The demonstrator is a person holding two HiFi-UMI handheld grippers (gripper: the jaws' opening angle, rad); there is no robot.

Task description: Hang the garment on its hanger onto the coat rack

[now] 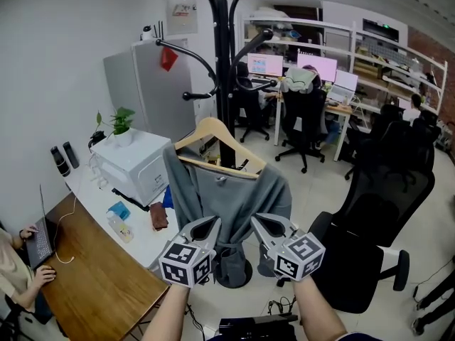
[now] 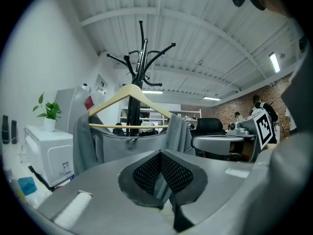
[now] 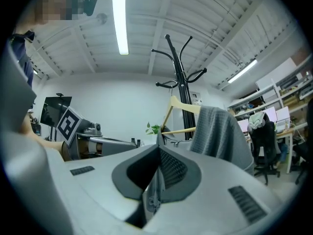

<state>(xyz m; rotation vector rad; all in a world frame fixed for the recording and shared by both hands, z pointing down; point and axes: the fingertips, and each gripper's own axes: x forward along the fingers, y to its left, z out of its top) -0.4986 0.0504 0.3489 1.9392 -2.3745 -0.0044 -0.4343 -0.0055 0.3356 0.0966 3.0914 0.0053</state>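
The top of the hanger [image 1: 207, 129] lies right against the black pole of the coat rack [image 1: 225, 62] in the head view, and its hook cannot be made out. No view shows whether it sits on an arm of the rack. The rack's upper arms run out of the top of that picture. They show whole only in the two gripper views, small and far above the hanger.

The grey garment [image 1: 227, 190] is draped over the wooden hanger, in front of the pole and above both grippers. The left gripper [image 1: 208, 224] has its fingers closed on a thin fold of the grey cloth at the lower left edge. The right gripper [image 1: 260, 222] has its fingers closed on the cloth at the lower right. Something small and metal-like shows in that fold but is too blurred to name. Below the grippers the garment's tail hangs dark, and its end merges with the rack's base.

To the left, a wooden table [image 1: 92, 283] and a white box [image 1: 138, 165] with a plant [image 1: 121, 121] stand near the garment's left edge. To the right, a black office chair [image 1: 377, 212] stands just beside the right gripper. Pale floor shows behind the rack, between it and the far desks.
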